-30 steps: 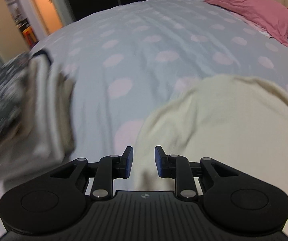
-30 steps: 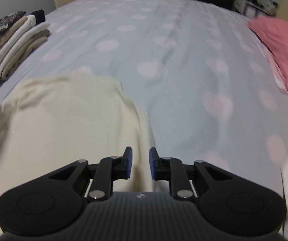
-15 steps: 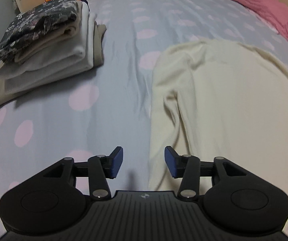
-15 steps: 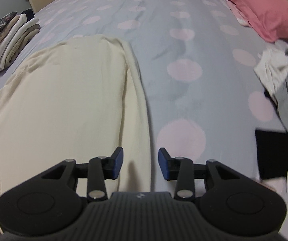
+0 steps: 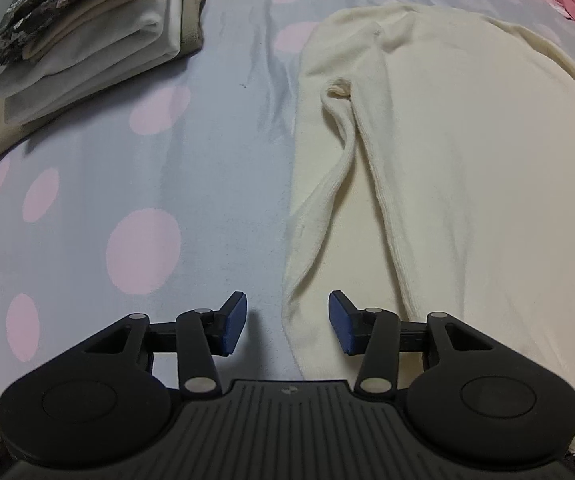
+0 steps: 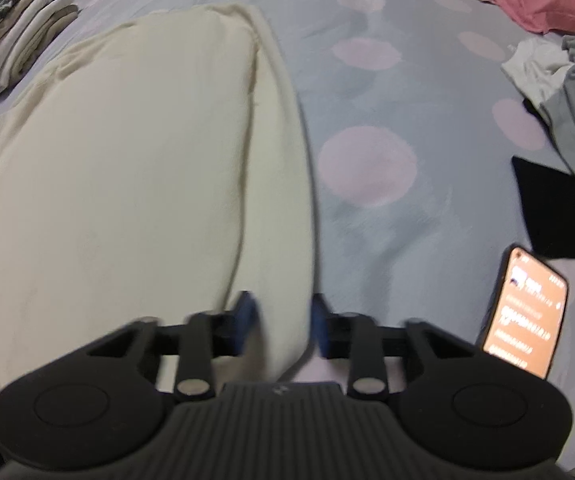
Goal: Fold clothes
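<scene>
On the polka-dot bed sheet (image 5: 207,152), a cream knit sweater (image 5: 467,152) lies flat, unfolded; left gripper (image 5: 286,322) and right gripper (image 6: 283,322) jaws wide, empty, at its near corners; folded clothes stack (image 5: 87,40) done, loose garment pile (image 6: 559,80) remaining.

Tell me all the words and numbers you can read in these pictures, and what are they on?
None can be read.
Lit phone with an orange-pink screen on the spotted grey-blue bedsheet: rows of white text, too blurred to read.
Small pale mark on the black body of the left gripper: too small to read.
The same mark on the right gripper: blurred.
Cream knitted sweater and stack of folded clothes: no writing shows.
</scene>
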`<control>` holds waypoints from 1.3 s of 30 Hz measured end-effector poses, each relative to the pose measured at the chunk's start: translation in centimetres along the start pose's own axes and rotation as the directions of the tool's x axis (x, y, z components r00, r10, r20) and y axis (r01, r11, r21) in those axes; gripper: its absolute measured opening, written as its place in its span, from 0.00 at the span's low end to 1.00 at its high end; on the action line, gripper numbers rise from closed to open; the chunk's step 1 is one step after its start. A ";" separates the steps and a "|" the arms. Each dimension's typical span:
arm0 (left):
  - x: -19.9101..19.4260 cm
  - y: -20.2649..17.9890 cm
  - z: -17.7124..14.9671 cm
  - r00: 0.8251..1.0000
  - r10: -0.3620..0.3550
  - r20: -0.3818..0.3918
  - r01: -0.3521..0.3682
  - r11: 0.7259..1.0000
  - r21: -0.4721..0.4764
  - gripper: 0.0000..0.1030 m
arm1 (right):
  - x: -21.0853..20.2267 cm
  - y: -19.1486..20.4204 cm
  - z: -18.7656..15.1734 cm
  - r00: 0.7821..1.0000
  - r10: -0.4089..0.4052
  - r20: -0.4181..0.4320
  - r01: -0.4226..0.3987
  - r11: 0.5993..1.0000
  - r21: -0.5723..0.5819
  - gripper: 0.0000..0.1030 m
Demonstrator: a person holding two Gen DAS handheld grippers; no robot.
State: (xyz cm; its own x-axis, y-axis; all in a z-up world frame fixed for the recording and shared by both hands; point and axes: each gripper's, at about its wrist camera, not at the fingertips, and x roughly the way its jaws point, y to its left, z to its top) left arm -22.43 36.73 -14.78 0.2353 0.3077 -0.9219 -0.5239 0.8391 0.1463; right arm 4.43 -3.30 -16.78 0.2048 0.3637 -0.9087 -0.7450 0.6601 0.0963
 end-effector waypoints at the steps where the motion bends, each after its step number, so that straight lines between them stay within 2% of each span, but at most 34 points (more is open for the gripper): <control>1: 0.1 -0.1 0.0 1.000 0.001 -0.005 -0.001 1.000 0.006 0.39 | -0.1 0.2 -0.2 1.000 0.004 0.002 -0.004 1.000 -0.006 0.15; 2: 0.2 -0.2 -0.1 1.000 0.001 -0.011 -0.001 1.000 0.011 0.38 | -0.3 0.4 -0.3 1.000 0.001 0.010 -0.001 1.000 -0.020 0.09; 3: 0.3 -0.3 -0.1 1.000 0.003 -0.016 -0.002 1.000 0.016 0.37 | -0.5 0.6 -0.4 1.000 -0.005 0.015 0.005 1.000 -0.029 0.08; 6: 0.3 -0.4 -0.2 1.000 0.011 -0.021 -0.011 1.000 0.023 0.37 | -1.0 0.9 -0.3 0.999 -0.025 0.025 0.026 0.999 -0.043 0.07; 11: 0.5 -0.3 0.1 1.000 0.005 -0.019 -0.005 1.000 0.005 0.37 | -2.4 -0.4 1.3 0.997 -0.068 0.039 0.068 0.998 0.003 0.07; 16: 0.6 -0.3 0.1 1.000 0.002 -0.017 -0.002 1.000 0.009 0.37 | -3.8 -3.7 4.4 0.991 -0.124 0.049 0.121 0.990 0.069 0.07; 24: 1.3 -0.2 0.5 1.000 0.012 -0.025 -0.012 1.000 0.001 0.37 | -3.5 -10.9 8.6 0.966 -0.257 0.035 0.250 0.958 0.139 0.07; 28: 1.7 -0.1 1.0 0.999 0.015 -0.030 -0.015 1.000 -0.005 0.37 | -2.8 -13.0 8.6 0.977 -0.206 0.048 0.193 0.960 0.201 0.08; 30: 1.7 -0.1 1.0 0.999 0.014 -0.029 -0.014 1.000 -0.006 0.37 | -3.1 -13.0 8.3 0.976 -0.207 0.062 0.190 0.958 0.214 0.13; 31: 1.7 -0.1 1.0 1.000 0.012 -0.027 -0.012 1.000 -0.005 0.37 | -3.4 -12.8 8.1 0.974 -0.213 0.072 0.193 0.957 0.216 0.19; 32: 1.6 -0.1 1.0 1.000 0.009 -0.025 -0.009 1.000 -0.005 0.37 | -3.8 -12.7 7.8 0.972 -0.218 0.082 0.196 0.956 0.220 0.31; 34: 1.5 -0.1 1.0 1.000 0.000 -0.021 0.000 1.000 -0.006 0.37 | -4.6 -12.4 6.8 0.974 -0.210 0.087 0.184 0.954 0.238 0.41; 39: 0.9 -0.4 1.0 1.000 -0.002 -0.008 0.002 1.000 0.004 0.37 | -5.2 -11.5 4.1 0.990 -0.132 0.058 0.111 0.957 0.269 0.41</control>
State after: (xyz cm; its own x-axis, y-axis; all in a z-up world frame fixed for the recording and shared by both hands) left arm -21.22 37.14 -15.28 0.2299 0.3020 -0.9252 -0.5204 0.8414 0.1453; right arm 14.55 -10.09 -11.54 0.3377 0.3116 -0.8882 -0.5191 0.8488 0.1004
